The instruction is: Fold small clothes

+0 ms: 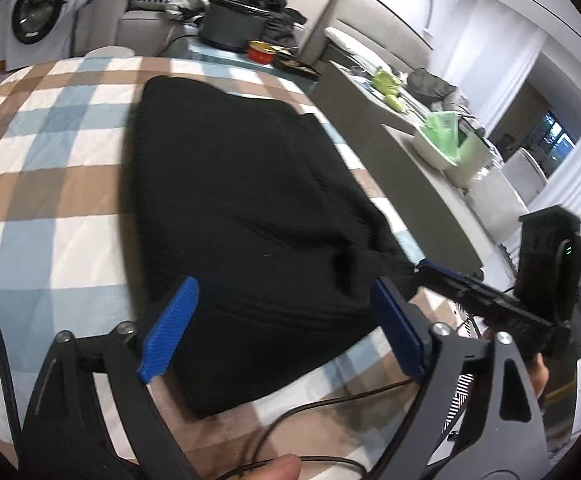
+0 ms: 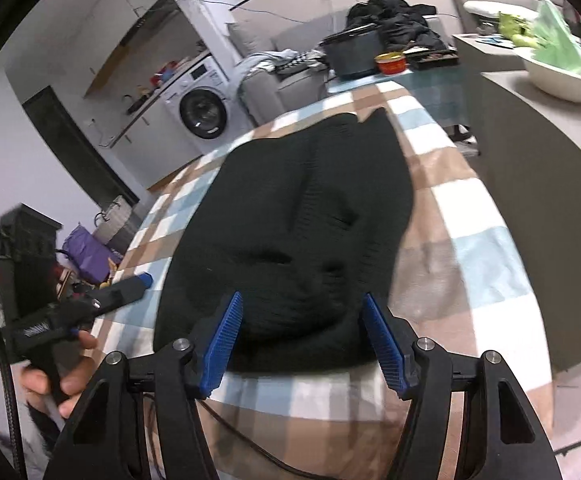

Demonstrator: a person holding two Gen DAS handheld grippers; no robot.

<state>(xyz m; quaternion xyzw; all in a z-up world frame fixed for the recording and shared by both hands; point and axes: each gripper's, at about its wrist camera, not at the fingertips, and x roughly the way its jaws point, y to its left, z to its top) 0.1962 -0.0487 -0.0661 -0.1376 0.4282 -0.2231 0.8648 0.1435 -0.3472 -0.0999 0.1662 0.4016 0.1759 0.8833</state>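
A black knitted garment (image 1: 242,216) lies folded flat on a table covered by a brown, blue and white chequered cloth (image 1: 50,152). My left gripper (image 1: 286,320) is open, its blue pads (image 1: 170,328) spread wide above the garment's near end and clear of the fabric. In the right wrist view the same garment (image 2: 306,216) stretches away from my right gripper (image 2: 302,340), which is open with its blue pads (image 2: 222,344) on either side of the near edge. The right gripper (image 1: 490,300) also shows at the garment's right corner, and the left gripper (image 2: 130,284) shows left of the cloth.
At the table's far end stand a grey pot (image 1: 232,26), a red tin (image 1: 261,51) and a dark tray (image 1: 294,65). A grey counter (image 1: 422,184) with a white bowl (image 1: 446,148) runs along the right. A black cable (image 1: 330,404) crosses the near edge. A washing machine (image 2: 202,108) is behind.
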